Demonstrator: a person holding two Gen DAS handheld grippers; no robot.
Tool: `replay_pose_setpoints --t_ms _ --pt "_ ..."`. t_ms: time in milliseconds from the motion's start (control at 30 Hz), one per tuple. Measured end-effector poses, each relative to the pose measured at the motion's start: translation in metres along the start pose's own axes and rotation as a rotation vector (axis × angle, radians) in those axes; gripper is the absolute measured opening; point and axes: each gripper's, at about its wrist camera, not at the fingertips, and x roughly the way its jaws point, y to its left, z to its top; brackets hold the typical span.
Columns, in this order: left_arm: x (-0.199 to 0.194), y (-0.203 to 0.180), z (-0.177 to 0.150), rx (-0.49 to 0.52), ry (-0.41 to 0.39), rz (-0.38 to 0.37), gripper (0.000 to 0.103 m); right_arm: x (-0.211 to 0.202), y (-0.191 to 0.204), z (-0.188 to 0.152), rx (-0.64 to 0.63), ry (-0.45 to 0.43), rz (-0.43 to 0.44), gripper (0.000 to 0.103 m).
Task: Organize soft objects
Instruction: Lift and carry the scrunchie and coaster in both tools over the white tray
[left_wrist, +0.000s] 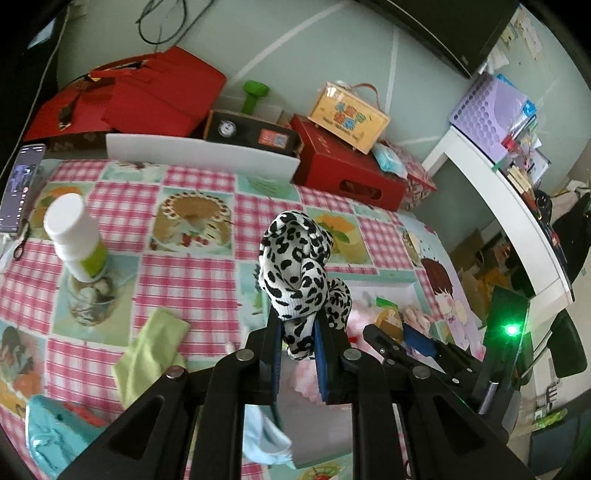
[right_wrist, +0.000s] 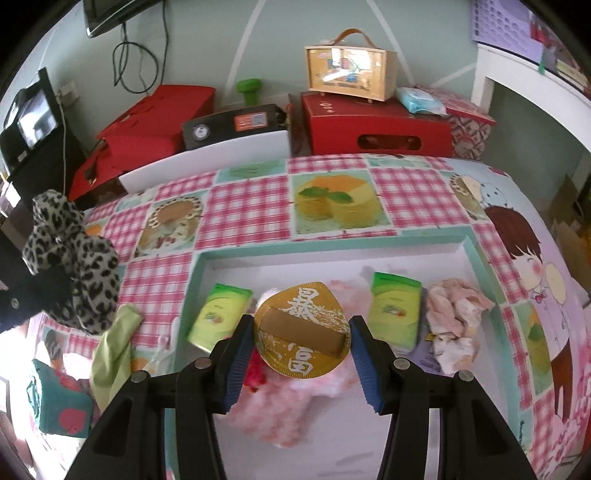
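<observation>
My left gripper (left_wrist: 299, 326) is shut on a black-and-white leopard-print cloth (left_wrist: 295, 269), which bunches up above the fingertips, over the checked tablecloth. The same cloth (right_wrist: 70, 258) hangs at the left edge of the right wrist view. My right gripper (right_wrist: 301, 343) is shut on a gold fan-shaped piece with white characters (right_wrist: 303, 332), its blue pads (right_wrist: 242, 347) against both sides. It hovers over a white tray with a teal rim (right_wrist: 201, 258). The tray holds two green packs (right_wrist: 219, 317), a fluffy pink cloth (right_wrist: 280, 406) and a crumpled pale pink cloth (right_wrist: 454, 317).
A lime-green cloth (left_wrist: 147, 350), a teal cloth (left_wrist: 48, 435) and a light blue cloth (left_wrist: 266, 439) lie near the table's front. A white bottle on a glass jar (left_wrist: 74, 240) stands at the left, by a phone (left_wrist: 22, 184). Red boxes (left_wrist: 347, 166) and a wooden case (left_wrist: 347, 118) line the back.
</observation>
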Motion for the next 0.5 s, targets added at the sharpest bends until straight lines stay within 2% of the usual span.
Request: replay_pose_setpoints --t_ms 500 --pt "0.042 -0.045 -0.013 0.042 0.063 -0.023 0.016 -0.009 -0.062 -0.001 0.128 -0.035 -0.025 0.054"
